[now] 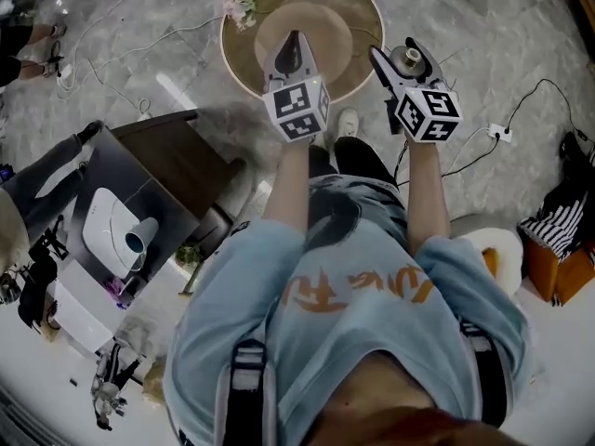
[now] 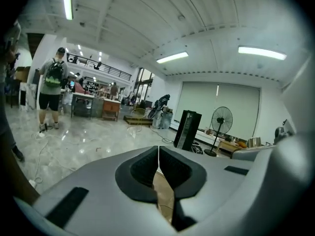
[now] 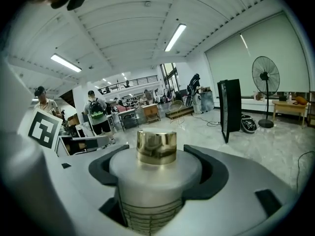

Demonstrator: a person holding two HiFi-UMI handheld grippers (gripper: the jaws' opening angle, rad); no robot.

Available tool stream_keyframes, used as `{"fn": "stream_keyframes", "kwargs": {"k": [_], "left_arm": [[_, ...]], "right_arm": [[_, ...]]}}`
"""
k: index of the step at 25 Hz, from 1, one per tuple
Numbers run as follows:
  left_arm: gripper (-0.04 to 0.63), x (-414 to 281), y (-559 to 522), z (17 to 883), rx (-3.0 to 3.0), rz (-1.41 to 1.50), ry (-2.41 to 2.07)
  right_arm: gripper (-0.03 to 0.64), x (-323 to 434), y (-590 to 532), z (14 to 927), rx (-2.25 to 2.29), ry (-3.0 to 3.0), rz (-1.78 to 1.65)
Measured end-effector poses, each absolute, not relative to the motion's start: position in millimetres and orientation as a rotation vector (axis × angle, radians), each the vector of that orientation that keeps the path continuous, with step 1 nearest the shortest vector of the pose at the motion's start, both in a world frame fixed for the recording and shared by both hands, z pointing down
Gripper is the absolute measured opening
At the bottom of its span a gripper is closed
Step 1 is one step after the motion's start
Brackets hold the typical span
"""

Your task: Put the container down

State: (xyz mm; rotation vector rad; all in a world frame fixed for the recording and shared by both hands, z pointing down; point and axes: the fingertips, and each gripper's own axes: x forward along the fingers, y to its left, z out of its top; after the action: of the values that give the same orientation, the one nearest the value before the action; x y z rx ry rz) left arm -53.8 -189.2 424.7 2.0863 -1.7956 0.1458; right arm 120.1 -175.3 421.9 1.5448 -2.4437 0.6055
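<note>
While the container (image 3: 156, 181) is sitting upright in the right claw (image 1: 398, 65), whose pads are pressing its ribbed white body from both sides below the gold cap, it is hanging in the air before the person. In the head view it is showing at the right rim of the round counter (image 1: 330, 7). The left claw (image 1: 294, 52) is closed on nothing and is hovering over the counter's middle.

Setting it down well is probably calling for carrying the container inward from the rim, holding it level and lowering it until the base is resting flat. Only then should the jaws be opening.

Bare wood is showing across the counter's middle. Flowers (image 1: 240, 6) are lying at the left rim, well apart. The left claw is standing near the likely path and may be needing to shift aside.
</note>
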Motion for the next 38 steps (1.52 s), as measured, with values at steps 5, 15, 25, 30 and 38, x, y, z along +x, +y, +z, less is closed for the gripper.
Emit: {"fn": "stream_keyframes", "kwargs": {"k": [5,15,25,30,38], "left_arm": [[0.032,-57,-174,475,1.990,0.206,-1.792],[0.032,-28,-147,599,1.950,0.384,-1.642],[0.032,-27,-147,701,1.914,0.490,-1.560],[0.032,-32,-154,745,1.905,0.549,-1.538],[0.032,-39,-176,813,1.825,0.575,-1.496]], "right_arm": [[0.359,117,-166,479,1.498,-2.403,0.708],[0.359,113,-126,611,1.341,-2.269,0.804],[0.359,98,-144,716,1.256,-2.251,0.798],[0.359,99,-151,758,1.251,-2.232,0.796],[0.359,99,-175,819,1.251,-2.220,0.815]]}}
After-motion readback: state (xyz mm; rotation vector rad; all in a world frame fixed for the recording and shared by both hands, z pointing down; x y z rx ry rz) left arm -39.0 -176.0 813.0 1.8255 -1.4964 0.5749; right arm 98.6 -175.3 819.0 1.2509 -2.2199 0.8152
